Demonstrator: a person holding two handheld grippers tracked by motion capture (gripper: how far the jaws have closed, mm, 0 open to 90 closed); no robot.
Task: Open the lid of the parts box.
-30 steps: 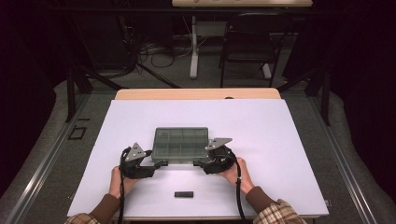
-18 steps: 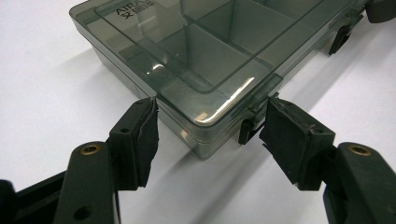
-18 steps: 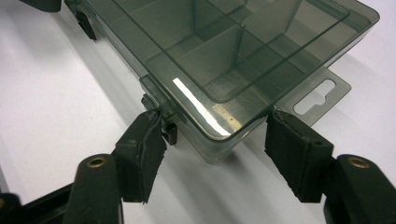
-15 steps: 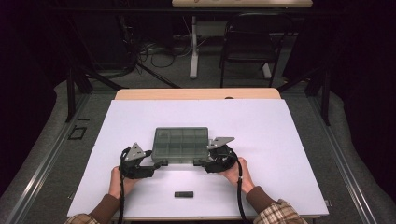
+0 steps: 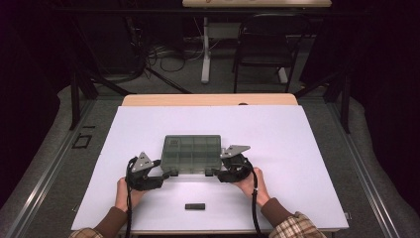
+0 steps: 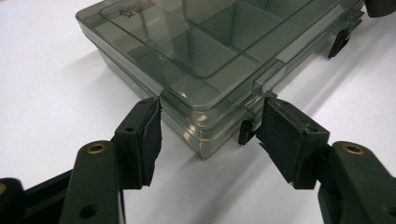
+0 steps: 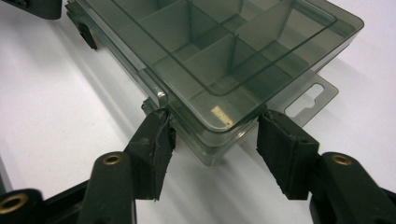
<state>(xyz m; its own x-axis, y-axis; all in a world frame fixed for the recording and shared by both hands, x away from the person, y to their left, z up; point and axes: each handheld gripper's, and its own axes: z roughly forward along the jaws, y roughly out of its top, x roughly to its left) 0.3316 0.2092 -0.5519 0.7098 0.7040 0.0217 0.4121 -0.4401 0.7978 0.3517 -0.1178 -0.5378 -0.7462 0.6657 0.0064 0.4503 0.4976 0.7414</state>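
Note:
A smoky see-through compartment box (image 5: 191, 153) lies shut and flat on the white table (image 5: 297, 148). My left gripper (image 5: 171, 174) is at the box's near left corner (image 6: 205, 100). Its jaws have just been closing, with the corner and a black latch (image 6: 245, 130) between the pads, which are not clearly pressing on it. My right gripper (image 5: 212, 172) is at the near right corner (image 7: 219, 116). Its jaws have also been closing, astride that corner beside the hang tab (image 7: 308, 100). Both grippers lie low, nearly level with the table.
A small black oblong object (image 5: 194, 206) lies near the table's front edge, between the person's forearms. Beyond the table's far edge stand a chair (image 5: 267, 44) and a desk leg with cables on the floor.
Both pairs of jaws have drawn a little closer around the box's near corners. The hands and the box have stayed in place.

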